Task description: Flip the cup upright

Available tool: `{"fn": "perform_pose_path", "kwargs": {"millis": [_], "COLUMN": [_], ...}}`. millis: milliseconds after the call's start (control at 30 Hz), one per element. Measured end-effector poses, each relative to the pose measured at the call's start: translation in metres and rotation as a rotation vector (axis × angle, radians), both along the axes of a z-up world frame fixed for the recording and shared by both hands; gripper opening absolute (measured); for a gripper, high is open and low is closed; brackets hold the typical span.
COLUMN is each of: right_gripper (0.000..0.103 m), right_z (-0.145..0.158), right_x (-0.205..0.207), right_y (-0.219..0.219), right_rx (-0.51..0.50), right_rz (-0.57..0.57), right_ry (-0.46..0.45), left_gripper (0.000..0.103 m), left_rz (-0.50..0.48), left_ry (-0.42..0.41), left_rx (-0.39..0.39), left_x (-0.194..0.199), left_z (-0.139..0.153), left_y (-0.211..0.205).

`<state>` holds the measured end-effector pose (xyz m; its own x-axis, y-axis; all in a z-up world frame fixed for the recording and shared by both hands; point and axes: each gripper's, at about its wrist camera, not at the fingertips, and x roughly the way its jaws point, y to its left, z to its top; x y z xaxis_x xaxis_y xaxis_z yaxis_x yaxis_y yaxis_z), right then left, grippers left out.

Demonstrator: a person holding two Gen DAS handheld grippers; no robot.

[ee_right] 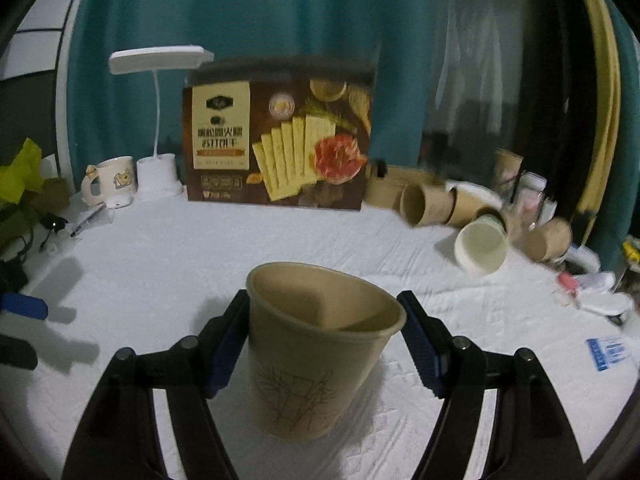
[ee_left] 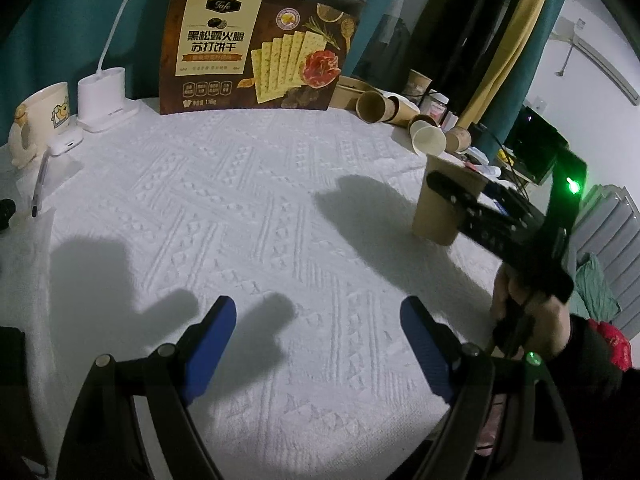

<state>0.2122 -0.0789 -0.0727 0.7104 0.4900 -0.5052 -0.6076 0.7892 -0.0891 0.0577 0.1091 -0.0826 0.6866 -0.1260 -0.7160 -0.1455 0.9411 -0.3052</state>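
Observation:
A brown paper cup [ee_right: 312, 352] with a bamboo drawing stands upright, mouth up, on the white cloth [ee_right: 200, 248], between the blue pads of my right gripper [ee_right: 324, 312]. The left pad touches its rim; a small gap shows at the right pad, and the cup's mouth is round. In the left wrist view the same cup [ee_left: 436, 208] stands at the right with the right gripper's black finger [ee_left: 456, 196] across it. My left gripper [ee_left: 316, 320] is open and empty over the bare cloth.
A cracker box [ee_right: 280, 136] stands at the back. Several paper cups [ee_right: 480, 248] lie on their sides at the back right. A mug [ee_right: 114, 180], a white lamp [ee_right: 158, 176] and a pen [ee_right: 86, 222] sit at the back left. A blue packet [ee_right: 608, 354] lies at the right.

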Motion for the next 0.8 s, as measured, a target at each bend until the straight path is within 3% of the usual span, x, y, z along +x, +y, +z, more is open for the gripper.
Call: {"fn": "perform_pose_path", "kwargs": {"millis": [400,600,800], "right_gripper": [0.071,0.077,0.078], "right_z": [-0.020,-0.020,-0.021], "right_x": [-0.033,-0.044,-0.064], "right_y": [-0.017,-0.026,-0.041], "right_rx": [-0.024,-0.018,-0.006], "right_rz": [-0.035,-0.063,-0.111], "right_ry": [0.041,0.079,0.134], "left_gripper": [0.084,0.084,0.084], "left_rz": [-0.013,-0.013,-0.028], "left_ry": [-0.045,-0.047,-0.065], "left_rx": [0.043,0.034,0.085], "left_x": [-0.003,-0.006,-0.016], "left_z": [0.003,0.002,0.002], "left_y": [-0.015,-0.019,-0.030]}}
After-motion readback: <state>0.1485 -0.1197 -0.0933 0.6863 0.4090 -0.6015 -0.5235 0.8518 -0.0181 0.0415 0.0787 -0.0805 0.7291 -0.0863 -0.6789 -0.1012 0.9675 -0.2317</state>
